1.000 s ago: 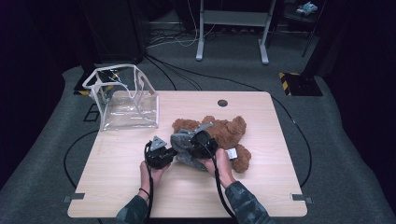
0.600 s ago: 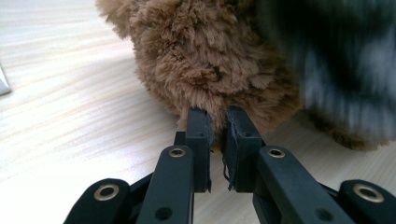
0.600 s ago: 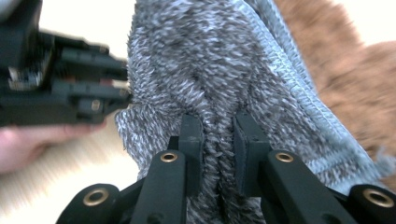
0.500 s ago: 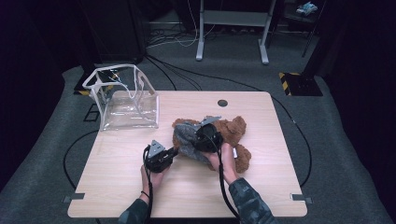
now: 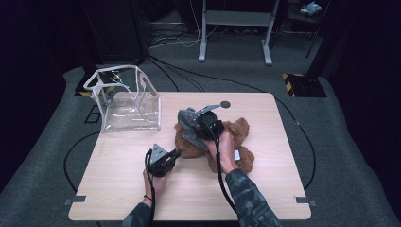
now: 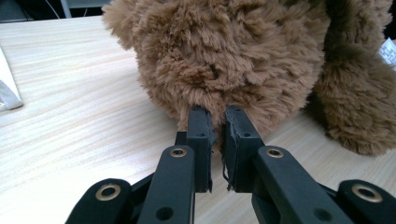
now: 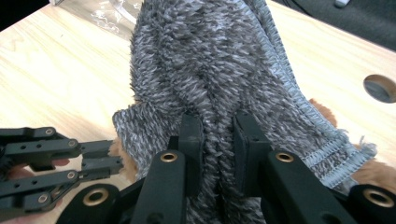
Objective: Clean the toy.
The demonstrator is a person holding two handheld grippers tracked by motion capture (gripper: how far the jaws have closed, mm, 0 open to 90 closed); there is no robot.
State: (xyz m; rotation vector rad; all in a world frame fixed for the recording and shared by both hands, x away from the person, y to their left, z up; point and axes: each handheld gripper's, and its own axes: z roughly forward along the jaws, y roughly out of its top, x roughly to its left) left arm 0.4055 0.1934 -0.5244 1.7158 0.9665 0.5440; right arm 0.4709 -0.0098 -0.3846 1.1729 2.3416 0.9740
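So there's a brown teddy bear (image 5: 236, 142) lying on the wooden table (image 5: 118, 189), roughly in the middle and a bit toward the right side. A fuzzy grey cloth (image 5: 189, 124) is draped over the bear's left end. It has a stitched hem along one edge, easy to see in the right gripper view.

The right gripper (image 5: 204, 124) has the grey cloth pinched: its two black jaws are nearly together with a fold of the fabric squeezed between them (image 7: 217, 140), and the cloth is lifted up off the bear. The person's hand (image 5: 226, 150) wraps the gripper body from behind, right over the bear.

The left gripper (image 5: 176, 152) sits lower and nearer the front edge of the table. Its jaws are almost closed too, with just a thin gap, and the tips are buried in the bear's brown fur (image 6: 215, 116), so it looks like it's nipping a tuft at the bottom of the bear.

Over at the back left of the table stands a clear plastic bag (image 5: 126, 101) with white trim, top open, well apart from the bear.
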